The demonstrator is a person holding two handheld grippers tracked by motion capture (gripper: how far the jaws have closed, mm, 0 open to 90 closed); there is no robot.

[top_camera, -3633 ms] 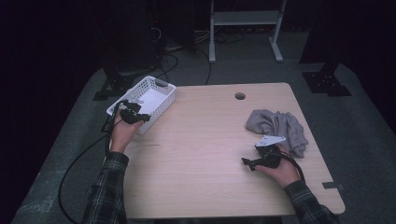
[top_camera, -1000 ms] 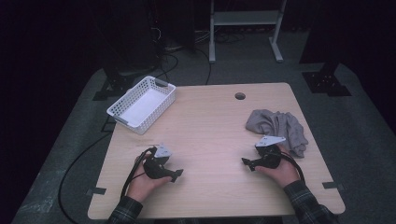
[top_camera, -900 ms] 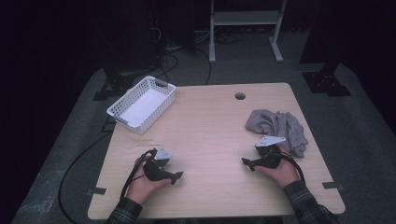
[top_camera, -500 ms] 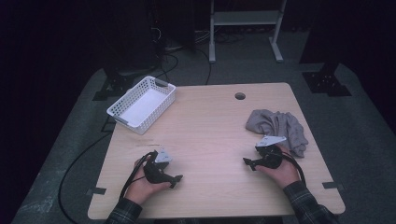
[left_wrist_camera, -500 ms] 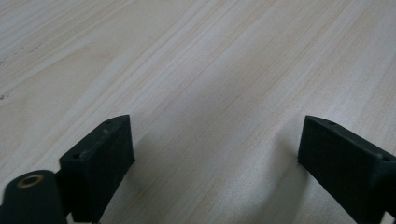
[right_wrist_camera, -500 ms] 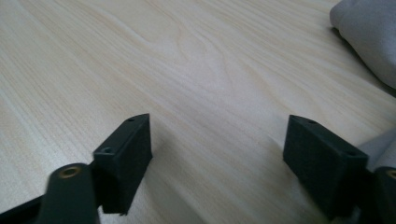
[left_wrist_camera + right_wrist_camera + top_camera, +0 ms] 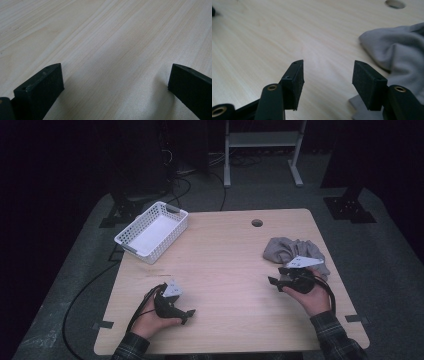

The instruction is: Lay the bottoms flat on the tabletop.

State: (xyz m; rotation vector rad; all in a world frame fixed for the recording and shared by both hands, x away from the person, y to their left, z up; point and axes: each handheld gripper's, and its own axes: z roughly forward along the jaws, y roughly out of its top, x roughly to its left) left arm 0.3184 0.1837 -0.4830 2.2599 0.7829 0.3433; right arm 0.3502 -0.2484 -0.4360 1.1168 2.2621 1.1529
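Observation:
A crumpled grey cloth (image 7: 292, 251) lies at the right side of the wooden table (image 7: 225, 265). My right gripper (image 7: 273, 281) hovers just in front of it and points left. In the right gripper view its jaws (image 7: 328, 75) stand partly open and have just been closing, with only bare wood between them and the cloth (image 7: 402, 47) to their right. My left gripper (image 7: 189, 314) rests low at the near left. Its jaws (image 7: 116, 85) are wide apart over bare wood and have just been opening, with nothing between them.
A white slotted basket (image 7: 150, 231) stands at the table's far left corner. A round cable hole (image 7: 257, 223) is near the far edge. Cables trail off the table's left side to the floor, and a white stand is behind the table.
The left hand came from the basket to the near left of the table, then stayed there. The right gripper has lifted a little beside the cloth.

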